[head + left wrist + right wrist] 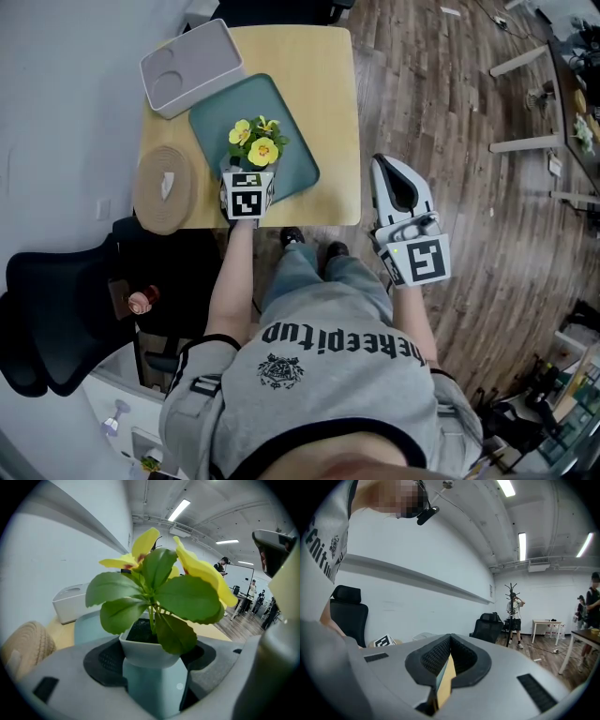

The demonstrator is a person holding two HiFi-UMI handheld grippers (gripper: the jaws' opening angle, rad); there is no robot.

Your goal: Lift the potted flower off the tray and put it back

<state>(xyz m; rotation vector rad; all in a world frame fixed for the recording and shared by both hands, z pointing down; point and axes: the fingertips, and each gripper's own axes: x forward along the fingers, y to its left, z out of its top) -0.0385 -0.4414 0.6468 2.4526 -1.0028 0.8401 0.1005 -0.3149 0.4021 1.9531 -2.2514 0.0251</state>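
The left gripper (154,654) has its jaws closed in on the white pot (146,652) of the potted flower (161,592), the dark pads pressed to either side of it just under the rim. The pot holds dark soil (139,632), from which rise broad green leaves and yellow blooms that lean out above the jaws. Below and beyond the jaws lies the teal tray (292,141). The pot stands over its near end, though whether its base touches the tray cannot be told. To the left of these jaws a round woven mat (161,192) rests on the wooden table (339,112). Farther ahead and to the left, past the tray's far corner, sits a white box (192,67), open-topped, with a round hollow moulded into its floor. Well to the right of the left jaws, off the table's near edge and over the plank floor, the right gripper (444,670) has its jaws drawn together to a thin slit, gripping nothing.
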